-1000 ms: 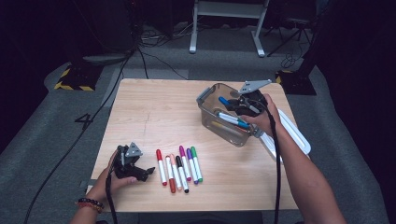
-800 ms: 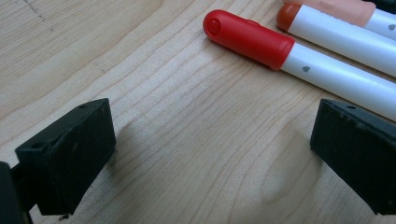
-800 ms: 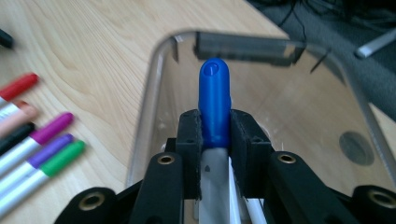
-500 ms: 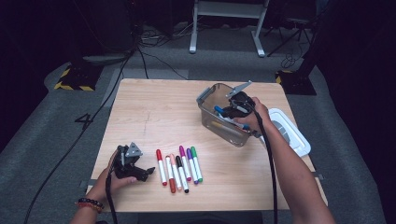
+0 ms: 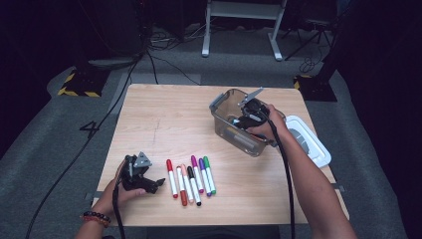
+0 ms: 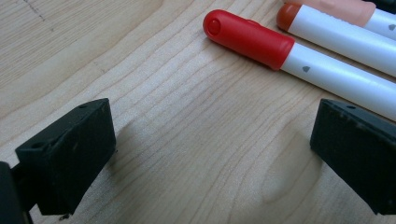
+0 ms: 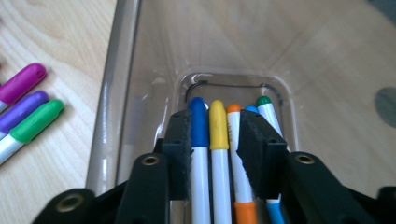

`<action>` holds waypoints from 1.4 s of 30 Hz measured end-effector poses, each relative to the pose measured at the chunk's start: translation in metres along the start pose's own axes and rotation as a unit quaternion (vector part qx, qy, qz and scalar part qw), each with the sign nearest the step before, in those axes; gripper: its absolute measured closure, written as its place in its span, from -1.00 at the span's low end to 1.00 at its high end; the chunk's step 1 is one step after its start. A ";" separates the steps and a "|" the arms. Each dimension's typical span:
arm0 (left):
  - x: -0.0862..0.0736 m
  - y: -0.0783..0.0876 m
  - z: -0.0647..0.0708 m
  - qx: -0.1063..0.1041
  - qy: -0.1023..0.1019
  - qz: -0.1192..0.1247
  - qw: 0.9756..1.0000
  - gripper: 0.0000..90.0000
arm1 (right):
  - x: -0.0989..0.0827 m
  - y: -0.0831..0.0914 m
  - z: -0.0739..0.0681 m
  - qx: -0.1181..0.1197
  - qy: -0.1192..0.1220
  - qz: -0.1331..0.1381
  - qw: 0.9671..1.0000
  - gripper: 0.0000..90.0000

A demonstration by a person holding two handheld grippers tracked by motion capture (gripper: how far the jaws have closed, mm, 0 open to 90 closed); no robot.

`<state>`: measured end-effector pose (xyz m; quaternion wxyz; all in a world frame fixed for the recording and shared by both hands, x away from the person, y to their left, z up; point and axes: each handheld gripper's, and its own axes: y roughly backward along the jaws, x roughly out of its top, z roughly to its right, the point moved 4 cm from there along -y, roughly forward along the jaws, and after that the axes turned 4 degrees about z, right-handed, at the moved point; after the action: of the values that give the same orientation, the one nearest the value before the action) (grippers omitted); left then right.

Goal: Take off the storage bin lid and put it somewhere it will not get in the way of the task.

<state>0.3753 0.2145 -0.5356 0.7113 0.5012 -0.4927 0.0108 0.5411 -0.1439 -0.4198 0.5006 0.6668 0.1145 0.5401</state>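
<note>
My right gripper (image 5: 243, 119) is lowered into a clear plastic bin (image 5: 219, 107) at the table's right. Its jaws have just been opening. In the right gripper view (image 7: 215, 127) a blue marker (image 7: 198, 123), a yellow one (image 7: 217, 122) and an orange one (image 7: 233, 116) lie on the bin floor between the parted pads. Near the front left, my left gripper (image 5: 155, 183) rests open on the wood, just left of a row of several markers (image 5: 191, 177). The red marker (image 6: 252, 38) lies beyond its wide-set jaws (image 6: 210, 154), with bare table between them.
A white lid (image 5: 312, 145) lies right of the bin, near the table's right edge. Magenta, purple and green markers (image 7: 28, 107) lie on the wood outside the bin's left wall. Bare wood spans the table's middle and back left. Cables trail over the grey floor.
My right gripper came down into the bin with the blue marker, and its jaws have parted. The left gripper has stayed where it was.
</note>
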 end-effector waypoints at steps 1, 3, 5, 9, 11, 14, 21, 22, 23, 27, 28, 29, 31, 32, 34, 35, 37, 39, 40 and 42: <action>0.000 0.000 0.000 0.000 -0.001 0.000 1.000 -0.99 | 0.000 0.002 0.001 -0.008 -0.004 0.008 1.000 0.36; 0.000 0.000 0.000 0.000 0.000 0.000 1.000 -0.99 | 0.001 0.010 0.003 -0.011 -0.013 0.026 1.000 0.32; 0.000 0.000 0.000 0.000 0.000 0.000 1.000 -0.99 | 0.002 0.022 0.003 -0.015 -0.025 0.058 0.998 0.24; 0.000 0.000 0.000 0.000 0.000 0.000 1.000 -0.99 | 0.002 0.047 -0.002 -0.012 -0.032 0.118 0.992 0.16; 0.000 0.000 0.000 0.000 0.002 0.001 1.000 -0.99 | 0.001 0.062 -0.007 -0.012 -0.031 0.147 0.989 0.11; 0.000 0.000 0.000 0.000 0.002 0.000 1.000 -0.99 | -0.002 0.083 -0.019 -0.008 -0.023 0.183 0.983 0.03; 0.000 0.000 0.000 0.000 0.003 0.000 1.000 -0.99 | -0.018 0.111 -0.051 -0.006 0.009 0.225 0.974 -0.15; 0.000 0.000 0.000 0.000 0.003 0.000 1.000 -0.99 | -0.020 0.113 -0.056 -0.004 0.014 0.228 0.974 -0.18; 0.000 0.000 0.000 0.000 0.002 0.001 1.000 -0.99 | -0.022 0.114 -0.061 -0.004 0.019 0.233 0.972 -0.21; 0.000 0.000 0.001 0.000 0.003 0.000 1.000 -0.99 | -0.031 0.113 -0.084 0.005 0.036 0.242 0.970 -0.27; 0.000 0.000 0.000 0.000 0.002 0.000 1.000 -0.99 | -0.033 0.111 -0.090 0.008 0.042 0.244 0.969 -0.27; 0.000 0.000 0.000 0.000 0.002 0.000 1.000 -0.99 | -0.035 0.109 -0.096 0.012 0.046 0.244 0.969 -0.29; 0.000 0.000 0.000 0.000 0.002 0.000 1.000 -0.99 | -0.039 0.102 -0.107 0.021 0.052 0.243 0.968 -0.29; 0.000 0.000 0.001 0.000 0.003 0.000 1.000 -0.99 | -0.041 0.098 -0.112 0.023 0.053 0.242 0.969 -0.29; 0.000 0.000 0.000 0.000 0.003 0.000 1.000 -0.99 | -0.044 0.087 -0.123 0.033 0.056 0.235 0.970 -0.29; 0.000 0.000 0.000 0.000 0.003 0.000 1.000 -0.99 | -0.045 0.080 -0.127 0.035 0.059 0.232 0.970 -0.28; 0.000 0.000 0.000 0.000 0.003 0.000 1.000 -0.99 | -0.047 0.066 -0.135 0.043 0.065 0.221 0.972 -0.28; 0.000 0.000 0.000 0.000 0.003 0.000 1.000 -0.99 | -0.048 0.050 -0.141 0.051 0.061 0.212 0.974 -0.26; 0.000 0.000 0.001 0.000 0.003 0.000 1.000 -0.99 | -0.048 0.039 -0.144 0.056 0.062 0.202 0.976 -0.26; 0.000 0.000 0.000 0.001 0.003 0.000 1.000 -0.99 | -0.048 0.023 -0.148 0.061 0.063 0.188 0.978 -0.25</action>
<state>0.3749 0.2142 -0.5357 0.7124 0.5014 -0.4909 0.0127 0.3897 -0.1074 -0.4434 0.3404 0.6703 0.0517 0.6573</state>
